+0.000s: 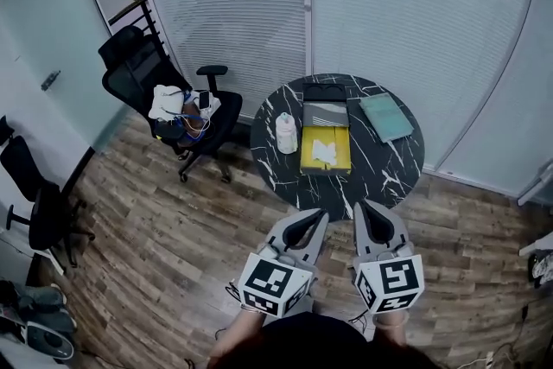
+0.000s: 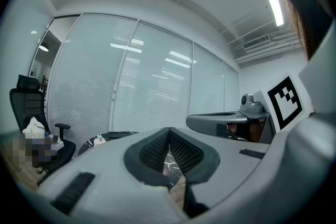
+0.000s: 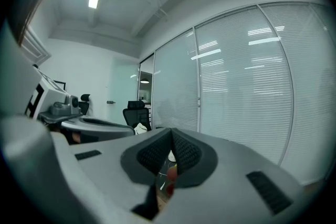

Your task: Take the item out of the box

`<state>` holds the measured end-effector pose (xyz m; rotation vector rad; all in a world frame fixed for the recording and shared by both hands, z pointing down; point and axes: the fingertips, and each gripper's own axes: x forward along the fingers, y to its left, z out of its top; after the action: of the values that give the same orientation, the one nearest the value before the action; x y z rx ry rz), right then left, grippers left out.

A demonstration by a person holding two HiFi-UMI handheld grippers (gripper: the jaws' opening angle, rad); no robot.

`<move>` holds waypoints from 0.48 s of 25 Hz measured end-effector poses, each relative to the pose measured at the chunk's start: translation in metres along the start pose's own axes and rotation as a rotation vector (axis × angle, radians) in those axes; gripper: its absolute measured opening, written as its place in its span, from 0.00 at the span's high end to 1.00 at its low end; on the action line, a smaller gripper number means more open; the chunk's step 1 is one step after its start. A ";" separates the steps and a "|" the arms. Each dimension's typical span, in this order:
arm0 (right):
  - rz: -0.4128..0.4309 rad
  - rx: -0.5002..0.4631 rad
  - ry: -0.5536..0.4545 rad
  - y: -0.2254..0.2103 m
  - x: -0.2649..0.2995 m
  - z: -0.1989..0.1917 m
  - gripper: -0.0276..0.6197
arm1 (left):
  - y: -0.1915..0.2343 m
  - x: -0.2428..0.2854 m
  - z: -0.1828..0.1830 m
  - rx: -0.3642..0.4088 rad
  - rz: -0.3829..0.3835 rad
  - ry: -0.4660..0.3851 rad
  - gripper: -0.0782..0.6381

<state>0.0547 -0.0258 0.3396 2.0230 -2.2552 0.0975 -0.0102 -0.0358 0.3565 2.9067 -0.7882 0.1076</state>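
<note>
An open yellow box point(image 1: 325, 149) lies in the middle of the round black marble table point(image 1: 389, 173), with a pale crumpled item point(image 1: 325, 151) inside it and its grey lid point(image 1: 325, 114) folded back. My left gripper point(image 1: 313, 225) and right gripper point(image 1: 370, 217) hover side by side at the table's near edge, well short of the box. Both are shut with nothing between the jaws. In the left gripper view the pads point(image 2: 178, 152) meet at the tips, and in the right gripper view the pads point(image 3: 181, 153) do the same.
A white bottle point(image 1: 286, 133) stands left of the box, a teal book point(image 1: 386, 117) lies to its right, and a dark case point(image 1: 324, 92) sits behind it. A black office chair point(image 1: 173, 104) piled with things stands left of the table. Glass walls with blinds lie beyond.
</note>
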 end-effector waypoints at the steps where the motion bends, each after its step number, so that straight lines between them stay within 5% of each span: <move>1: -0.005 -0.006 -0.001 0.000 0.003 0.001 0.92 | 0.003 0.001 0.001 -0.001 -0.006 -0.001 0.85; 12: -0.053 -0.022 -0.006 -0.006 0.013 0.007 0.92 | 0.017 0.013 0.010 -0.019 -0.035 -0.041 0.85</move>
<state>0.0590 -0.0402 0.3342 2.0725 -2.1946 0.0620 -0.0076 -0.0579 0.3497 2.9122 -0.7408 0.0365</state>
